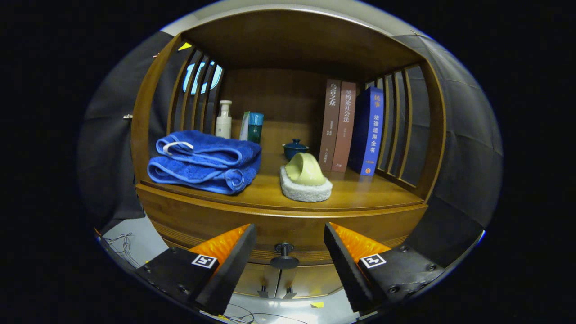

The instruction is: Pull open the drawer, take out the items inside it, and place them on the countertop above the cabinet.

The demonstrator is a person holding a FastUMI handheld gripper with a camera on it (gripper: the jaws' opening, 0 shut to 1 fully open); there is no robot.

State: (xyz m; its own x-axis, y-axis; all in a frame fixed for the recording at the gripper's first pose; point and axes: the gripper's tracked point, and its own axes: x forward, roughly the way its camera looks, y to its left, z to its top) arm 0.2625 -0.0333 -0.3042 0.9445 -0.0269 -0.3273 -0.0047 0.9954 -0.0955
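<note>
Gripper [285,256] wide open, holding nothing, straddling the drawer knob [284,255]. Wooden countertop [360,193]: folded blue towel [204,161] left front, slipper [306,177] centre front, books [353,128] right rear.

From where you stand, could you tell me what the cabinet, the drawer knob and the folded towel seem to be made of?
Cabinet: apparently varnished wood, visible grain and sheen. Drawer knob, between the open gripper's fingers: dark and smooth, metal or plastic, unclear. Towel: blue terry cloth, fuzzy looped pile.
</note>
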